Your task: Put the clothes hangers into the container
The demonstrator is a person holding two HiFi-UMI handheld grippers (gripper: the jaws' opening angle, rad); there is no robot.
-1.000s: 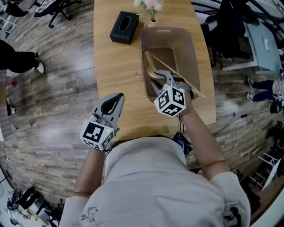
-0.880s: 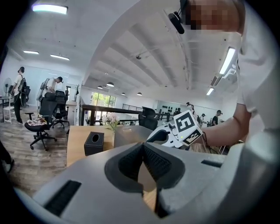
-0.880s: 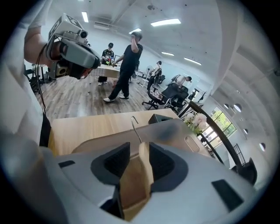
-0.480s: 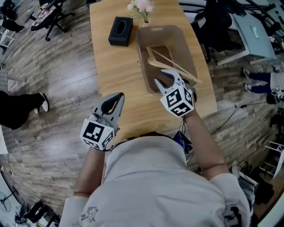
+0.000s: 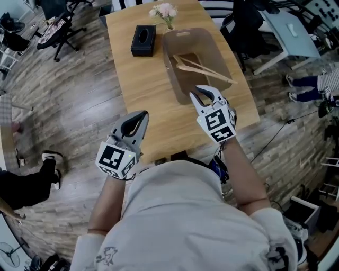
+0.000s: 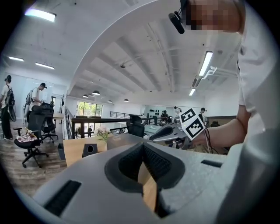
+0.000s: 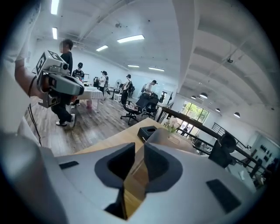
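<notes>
Wooden clothes hangers [image 5: 204, 68] lie crossed inside the grey-brown container [image 5: 214, 42], one end reaching toward its right rim. My right gripper [image 5: 204, 95] hovers just in front of the container's near end. Its jaws are closing with a narrow gap and nothing between them [image 7: 139, 151]. My left gripper [image 5: 136, 120] is held over the table's near left edge, away from the container, jaws together and empty [image 6: 142, 151]. The container [image 7: 168, 135] shows ahead in the right gripper view.
The wooden table [image 5: 143, 90] also carries a black tissue box [image 5: 143, 40] and a small vase of flowers [image 5: 165, 13] at the far end. An office chair [image 5: 58, 26] and a person's foot [image 5: 50, 159] are on the floor to the left.
My right gripper has drawn back from over the container toward the table's near side, and its jaws have narrowed. The hangers stay in the container. The left gripper has not moved.
</notes>
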